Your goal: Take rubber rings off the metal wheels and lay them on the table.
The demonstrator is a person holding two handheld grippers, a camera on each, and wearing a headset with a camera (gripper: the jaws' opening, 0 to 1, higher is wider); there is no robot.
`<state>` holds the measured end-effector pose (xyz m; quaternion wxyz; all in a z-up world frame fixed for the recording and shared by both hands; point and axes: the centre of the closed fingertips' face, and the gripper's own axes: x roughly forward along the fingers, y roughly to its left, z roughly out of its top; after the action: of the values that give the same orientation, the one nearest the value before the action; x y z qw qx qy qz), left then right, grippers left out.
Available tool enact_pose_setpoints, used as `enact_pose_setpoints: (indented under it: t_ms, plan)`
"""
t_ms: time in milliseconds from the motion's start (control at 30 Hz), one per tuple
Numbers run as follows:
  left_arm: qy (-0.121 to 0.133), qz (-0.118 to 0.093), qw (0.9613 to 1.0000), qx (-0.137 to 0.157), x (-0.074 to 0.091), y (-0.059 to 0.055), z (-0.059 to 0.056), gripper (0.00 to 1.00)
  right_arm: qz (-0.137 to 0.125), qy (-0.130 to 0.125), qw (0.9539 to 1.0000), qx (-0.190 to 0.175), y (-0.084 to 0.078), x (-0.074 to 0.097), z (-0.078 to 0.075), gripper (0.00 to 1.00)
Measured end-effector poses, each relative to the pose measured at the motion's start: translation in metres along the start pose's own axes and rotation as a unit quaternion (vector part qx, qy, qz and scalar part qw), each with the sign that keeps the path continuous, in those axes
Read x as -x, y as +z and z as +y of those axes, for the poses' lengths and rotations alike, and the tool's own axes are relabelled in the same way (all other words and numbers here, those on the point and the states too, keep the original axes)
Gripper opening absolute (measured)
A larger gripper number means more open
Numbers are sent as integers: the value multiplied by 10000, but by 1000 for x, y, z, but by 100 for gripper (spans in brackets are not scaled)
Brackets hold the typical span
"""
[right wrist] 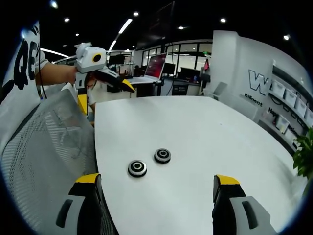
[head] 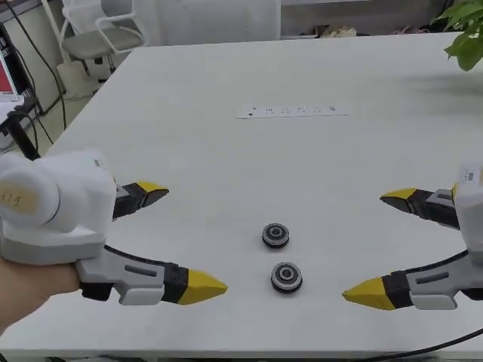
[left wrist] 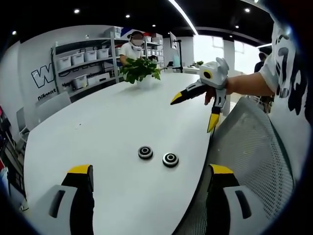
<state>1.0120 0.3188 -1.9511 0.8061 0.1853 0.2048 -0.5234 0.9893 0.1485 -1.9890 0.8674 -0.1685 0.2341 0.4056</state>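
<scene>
Head view: two small metal wheels lie on the white table (head: 226, 136) between the grippers, the far wheel (head: 275, 235) just beyond the near wheel (head: 287, 277), close together but apart. Each has a dark outer band, probably its rubber ring, so neither ring looks removed. The left gripper (head: 181, 237) hangs to the left of the pair with its yellow-tipped jaws spread wide. The right gripper (head: 377, 245) mirrors it on the right, jaws equally apart, and neither touches a wheel. A power strip (head: 293, 111) lies far back on the table.

Left gripper view: its own jaws rise wide apart at the bottom, with nothing between them. The near wheel (left wrist: 170, 159) and far wheel (left wrist: 145, 152) sit ahead on the tabletop. Beyond them, the right gripper (left wrist: 193, 115) is held above the table edge, over a mesh chair back (left wrist: 244, 156). A plant (left wrist: 139, 68) stands at the far end.

Right gripper view: its jaws are likewise parted and empty. Both wheels lie ahead, and the left gripper (right wrist: 105, 98) is raised at the far left.

The task appears to be at its start, in the approach to the first wheel. The next move probably calls for one gripper to pin a wheel while the other pinches its thin ring at the rim and peels it off.
</scene>
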Motion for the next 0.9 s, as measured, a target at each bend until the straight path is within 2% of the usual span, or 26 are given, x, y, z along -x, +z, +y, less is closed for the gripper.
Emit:
enact_pose_setpoints:
  t_ms: [600, 900]
  plan:
    - [-326, 182, 9989, -272, -30, -3, -7, 92, 192, 230, 9991, 292, -10, -21, 4, 90]
    - [-482, 250, 9976, -422, -45, -3, -8, 90, 236, 264, 9987, 355, -15, -29, -2, 88]
